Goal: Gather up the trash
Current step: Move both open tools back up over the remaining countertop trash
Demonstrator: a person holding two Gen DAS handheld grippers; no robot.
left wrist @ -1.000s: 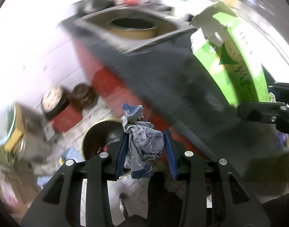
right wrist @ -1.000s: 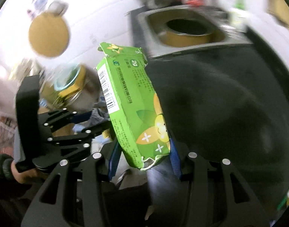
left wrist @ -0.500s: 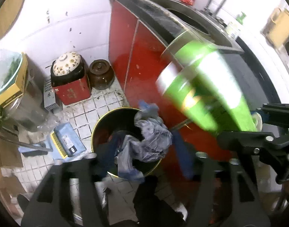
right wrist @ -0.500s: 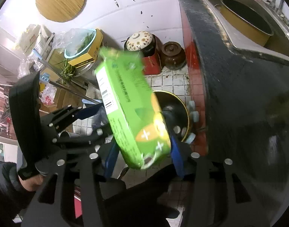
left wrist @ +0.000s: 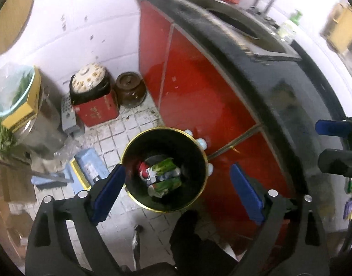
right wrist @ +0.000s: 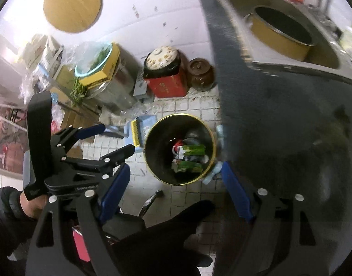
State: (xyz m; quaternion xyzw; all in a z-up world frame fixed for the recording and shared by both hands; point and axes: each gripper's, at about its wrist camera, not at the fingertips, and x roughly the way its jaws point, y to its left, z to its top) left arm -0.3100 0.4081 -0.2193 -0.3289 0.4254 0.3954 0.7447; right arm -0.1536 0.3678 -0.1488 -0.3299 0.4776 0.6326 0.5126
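A round gold-rimmed trash bin (left wrist: 130, 191) stands on the tiled floor beside the red cabinet; it also shows in the right wrist view (right wrist: 150, 161). Inside lie green cartons (left wrist: 164, 165) (right wrist: 194, 150) and crumpled wrappers. My left gripper (left wrist: 176, 193) is open and empty, held above the bin. My right gripper (right wrist: 176, 188) is open and empty, also above the bin. The left gripper shows at the left of the right wrist view (right wrist: 102, 138).
A black countertop (right wrist: 279, 126) with a sink holding a yellow pot (right wrist: 279, 36) is at the right. Red cabinet doors (left wrist: 199, 87) stand under it. A lidded pot on a red box (left wrist: 93, 96), a brown jar (left wrist: 130, 89) and a blue dustpan (left wrist: 86, 168) sit on the floor.
Both grippers have opened. The crumpled wrapper left the left gripper and the green carton left the right gripper; both now lie in the bin.
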